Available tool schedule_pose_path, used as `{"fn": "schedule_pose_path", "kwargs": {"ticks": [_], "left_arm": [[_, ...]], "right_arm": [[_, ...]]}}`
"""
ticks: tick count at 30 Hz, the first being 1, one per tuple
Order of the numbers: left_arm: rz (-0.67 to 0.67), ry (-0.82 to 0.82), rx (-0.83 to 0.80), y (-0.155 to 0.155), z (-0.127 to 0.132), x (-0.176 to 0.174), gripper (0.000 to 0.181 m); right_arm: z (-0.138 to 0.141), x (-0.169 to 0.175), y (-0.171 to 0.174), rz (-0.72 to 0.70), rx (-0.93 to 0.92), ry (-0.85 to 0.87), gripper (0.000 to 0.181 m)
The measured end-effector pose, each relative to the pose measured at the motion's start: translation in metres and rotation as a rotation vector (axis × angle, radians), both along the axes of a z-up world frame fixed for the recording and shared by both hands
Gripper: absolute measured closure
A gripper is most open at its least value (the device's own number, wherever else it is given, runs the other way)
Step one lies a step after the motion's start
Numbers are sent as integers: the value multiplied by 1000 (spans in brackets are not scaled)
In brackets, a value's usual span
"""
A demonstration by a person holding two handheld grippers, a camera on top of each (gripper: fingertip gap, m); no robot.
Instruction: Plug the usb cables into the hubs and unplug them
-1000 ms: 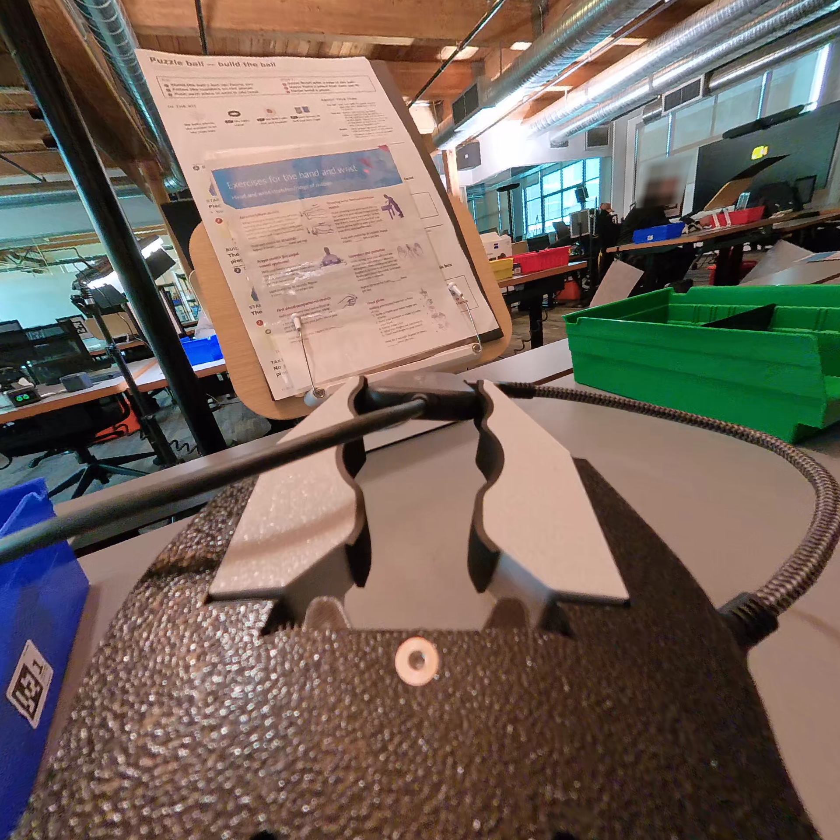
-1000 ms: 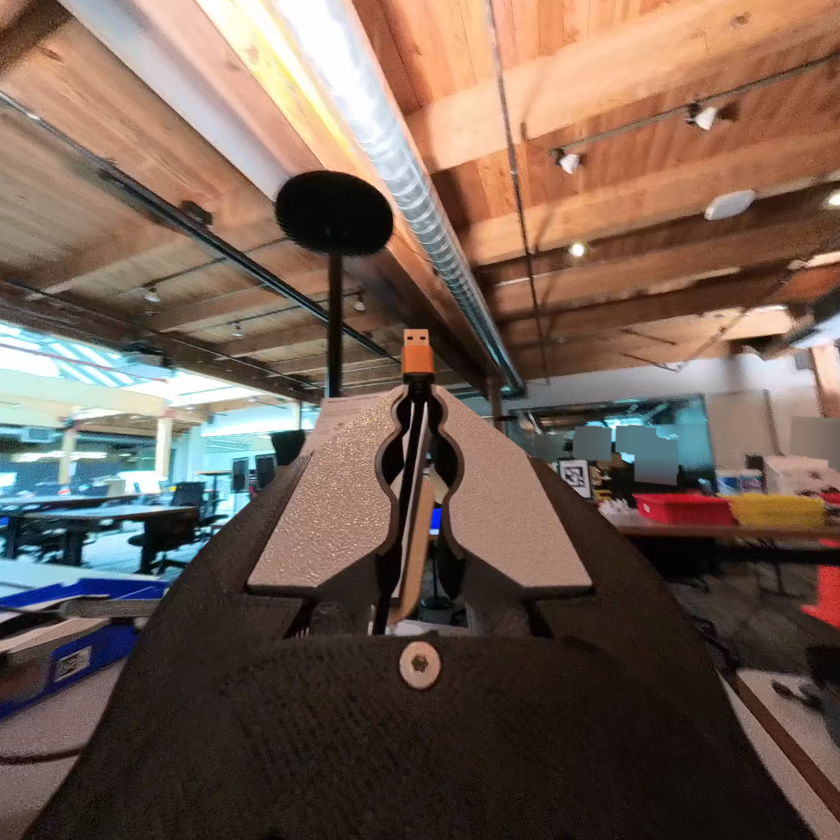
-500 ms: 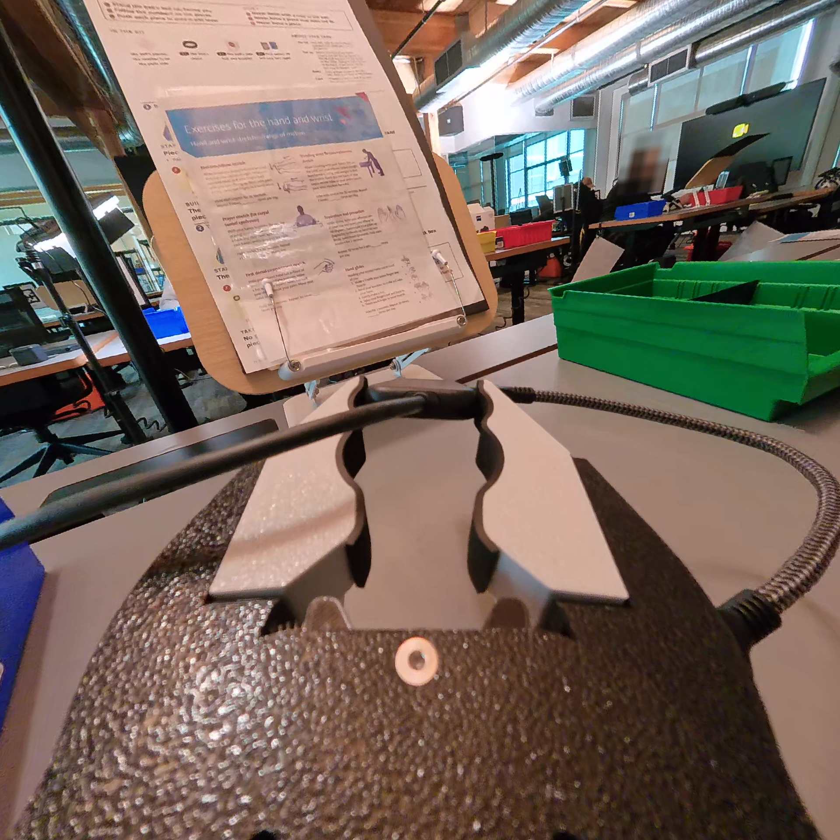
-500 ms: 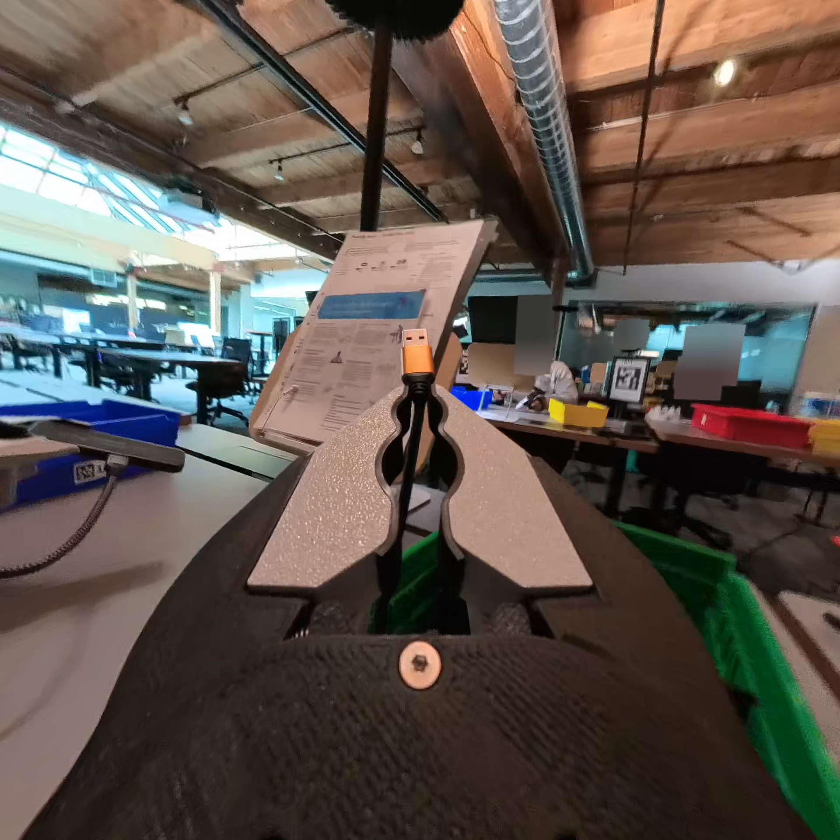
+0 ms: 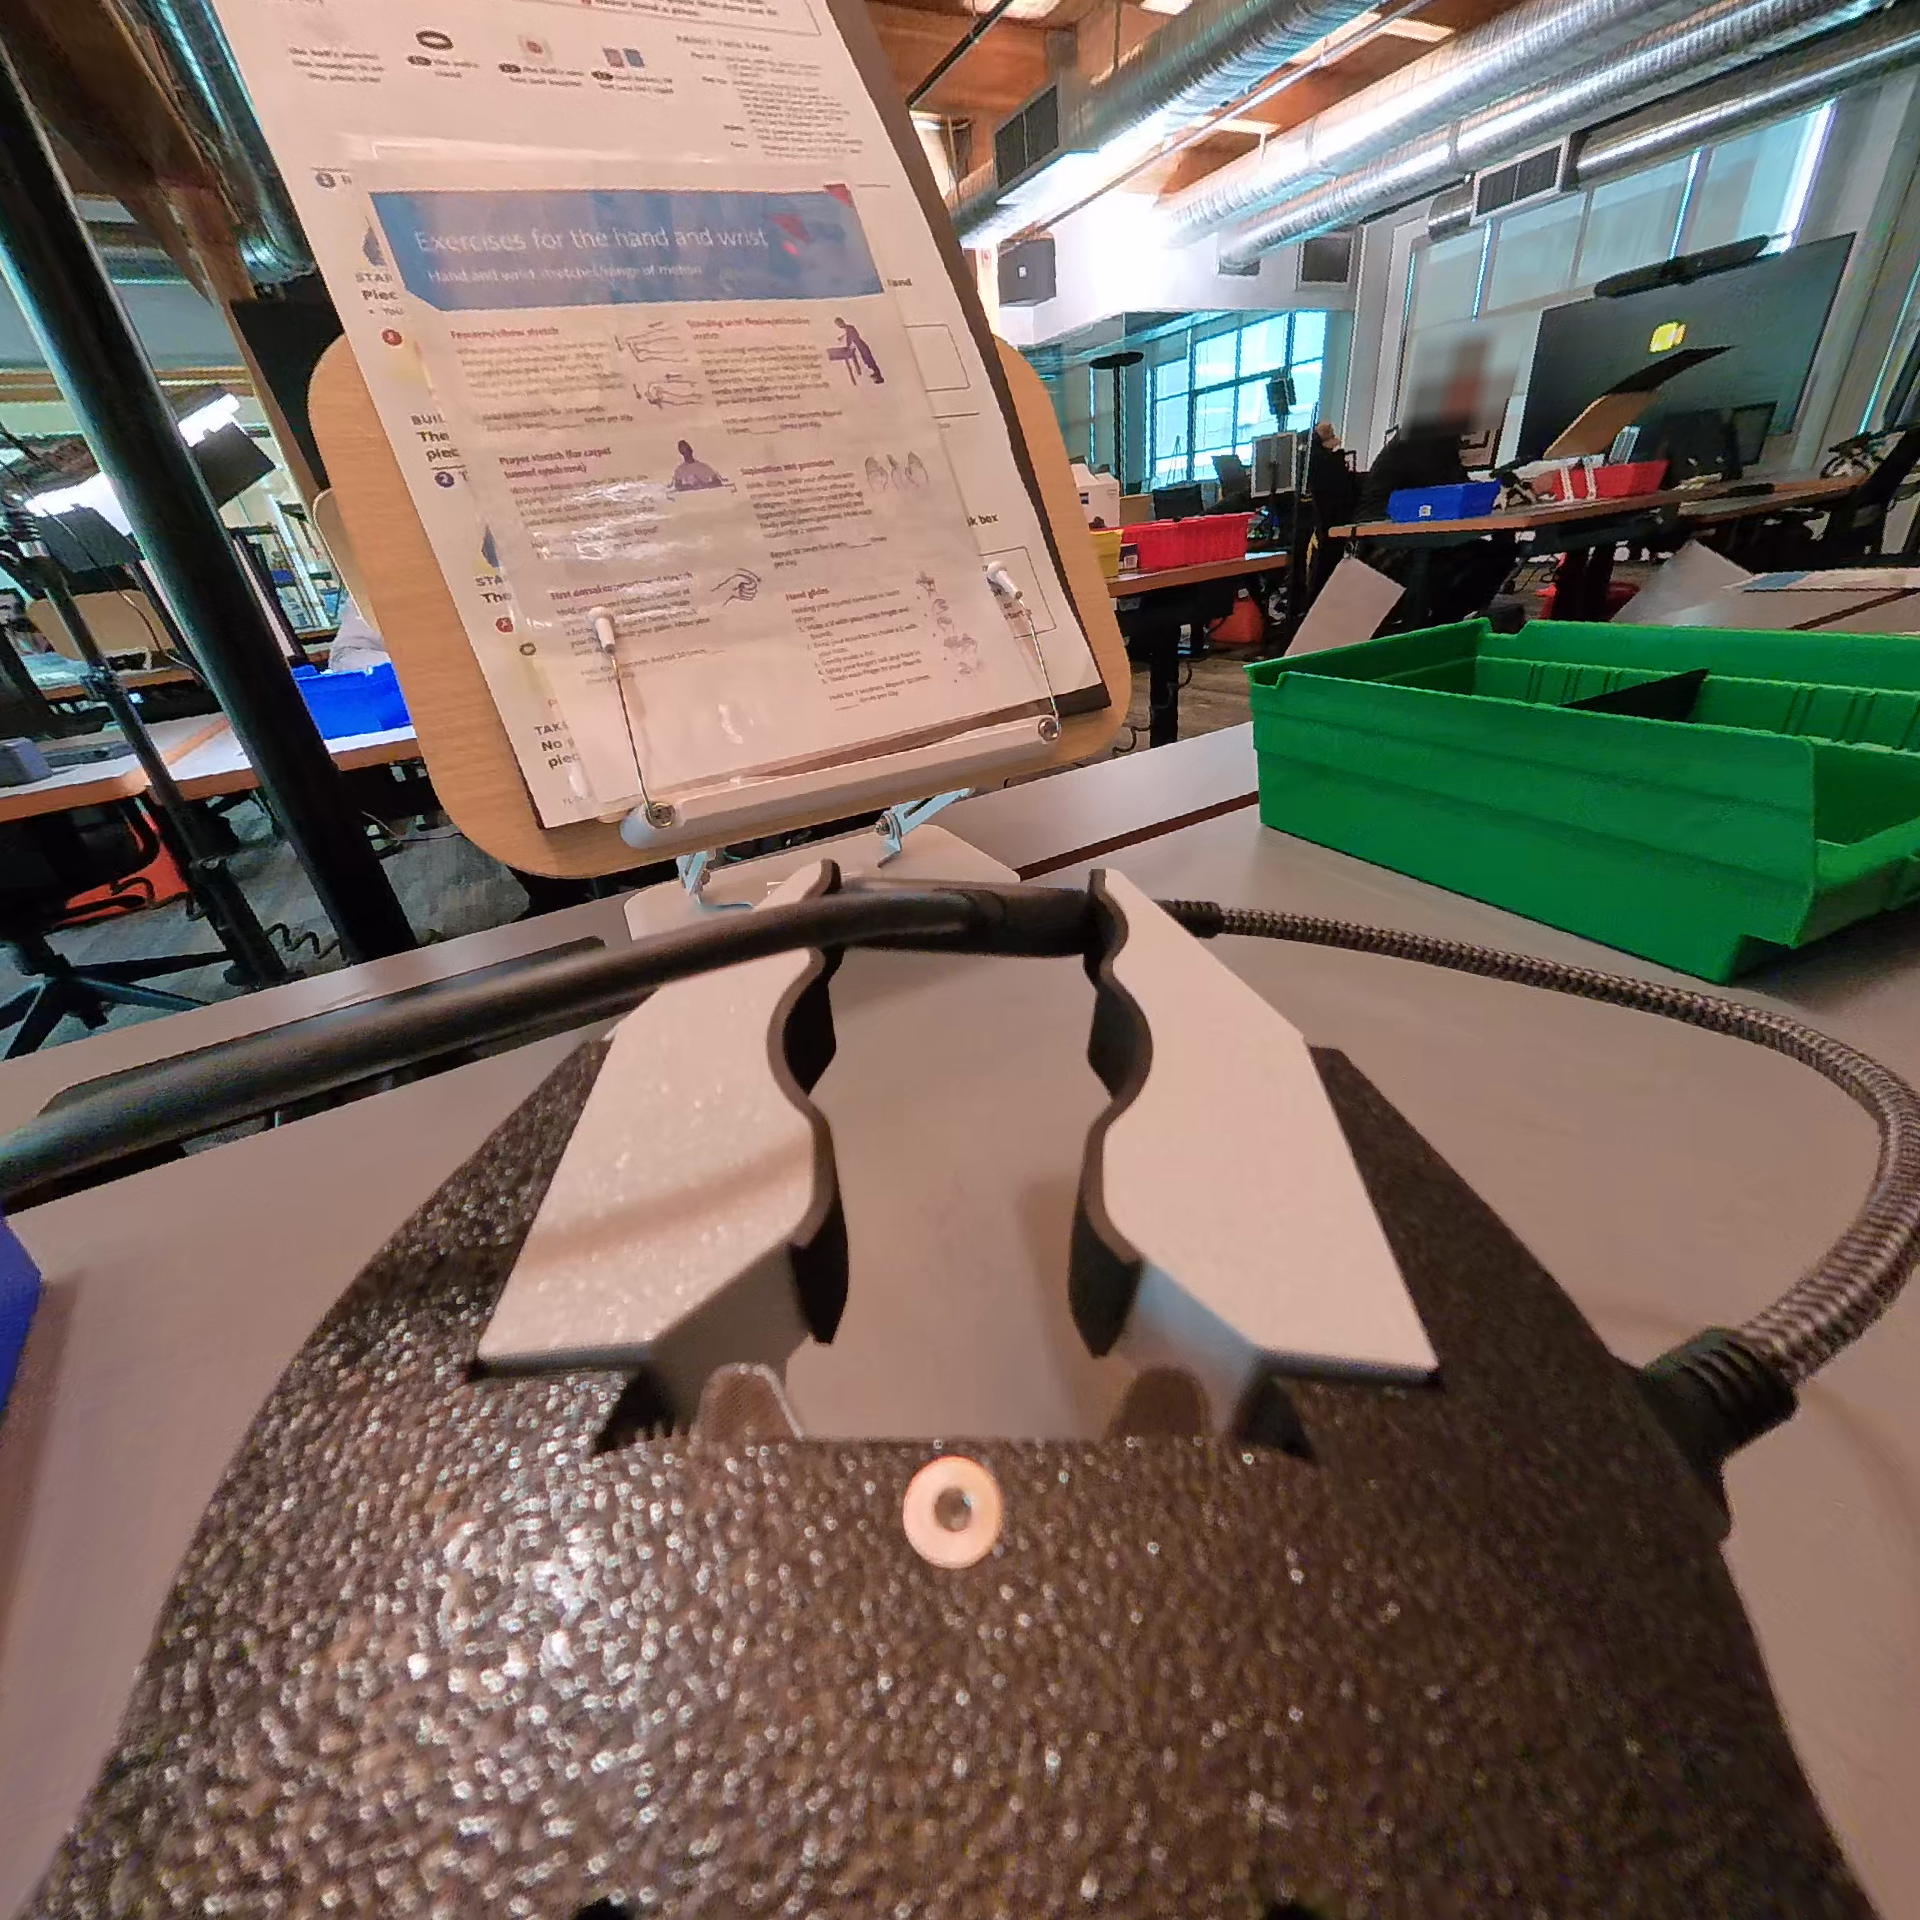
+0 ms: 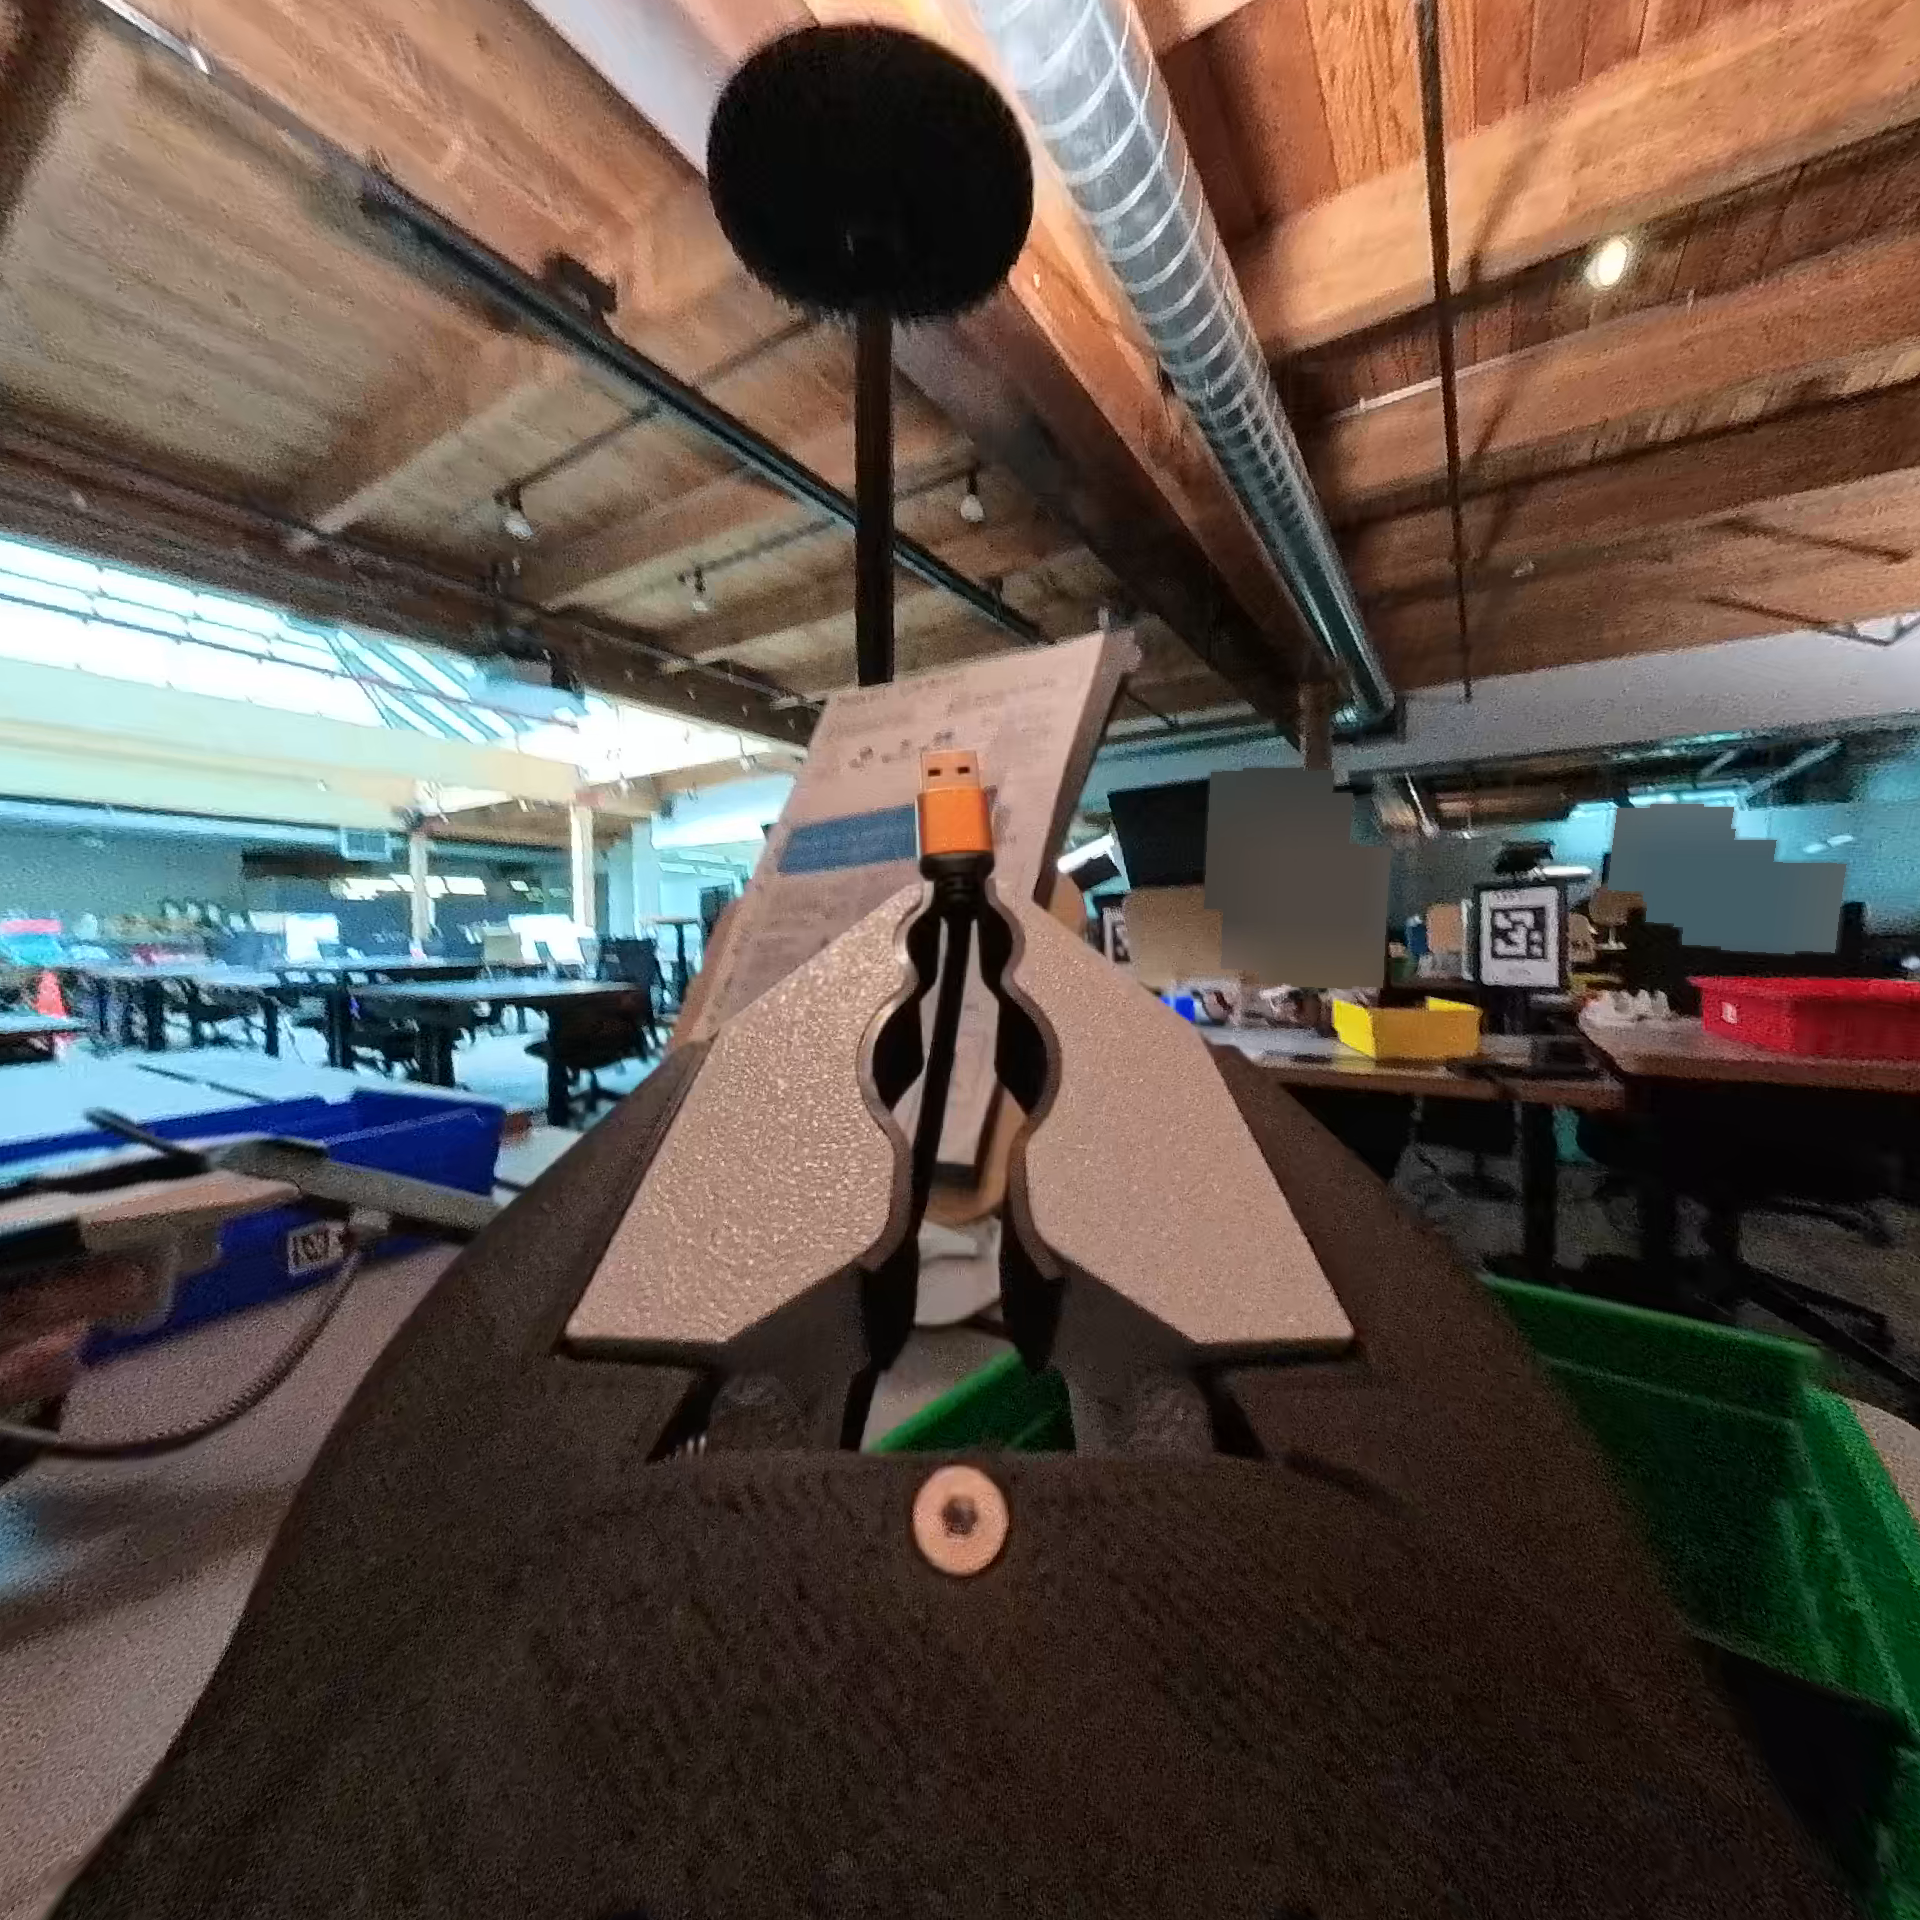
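Note:
My left gripper (image 5: 961, 914) is shut on a dark flat USB hub (image 5: 416, 1029), held edge-on across the fingertips just above the grey table (image 5: 1455, 1122). The hub's braided cable (image 5: 1766, 1060) loops off to the right. My right gripper (image 6: 954, 904) is shut on a black USB cable (image 6: 935, 1039). The cable's orange plug (image 6: 954, 821) sticks up past the fingertips in the air. In the right wrist view the left gripper (image 6: 125, 1216) and the hub (image 6: 343, 1174) show low at the left, well apart from the plug.
A document stand with printed sheets (image 5: 707, 468) rises just behind the hub; it also shows in the right wrist view (image 6: 1049, 748). A green bin (image 5: 1558, 790) sits at the right and a blue bin (image 6: 312, 1132) at the left. A black pole (image 5: 187, 540) stands at the back left.
The right gripper tilted down from the ceiling towards the table, then back up a little, keeping the orange plug. The left gripper moved closer to the document stand with the hub.

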State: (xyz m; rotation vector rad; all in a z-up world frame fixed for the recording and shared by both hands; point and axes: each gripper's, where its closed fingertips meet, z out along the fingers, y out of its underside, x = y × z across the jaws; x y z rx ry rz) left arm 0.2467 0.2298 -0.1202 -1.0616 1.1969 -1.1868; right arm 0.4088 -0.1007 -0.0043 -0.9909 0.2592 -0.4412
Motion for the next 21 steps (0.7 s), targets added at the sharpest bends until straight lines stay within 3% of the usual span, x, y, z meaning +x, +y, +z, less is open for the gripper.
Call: {"fn": "schedule_pose_path", "kwargs": {"ticks": [2, 6, 9, 12, 16, 18, 21], "left_arm": [[-1, 0, -2, 0, 0, 0, 137], [-9, 1, -1, -2, 0, 0, 137], [-14, 4, 4, -3, -1, 1, 136], [-23, 9, 3, -5, -2, 1, 136], [-31, 12, 1, -6, -3, 2, 136], [-38, 14, 2, -8, -4, 2, 136], [-42, 19, 9, -9, -5, 3, 136]], "right_arm": [[10, -7, -16, 85, 135, -1, 176], [19, -10, -47, 148, 282, -2, 177], [41, -14, -70, 171, 411, -28, 177], [47, -6, -56, 90, 275, -59, 177], [58, -7, -35, 132, 211, -132, 176], [44, 11, -18, 90, 64, -102, 177], [-4, 35, 3, -8, -215, 0, 176]]}}
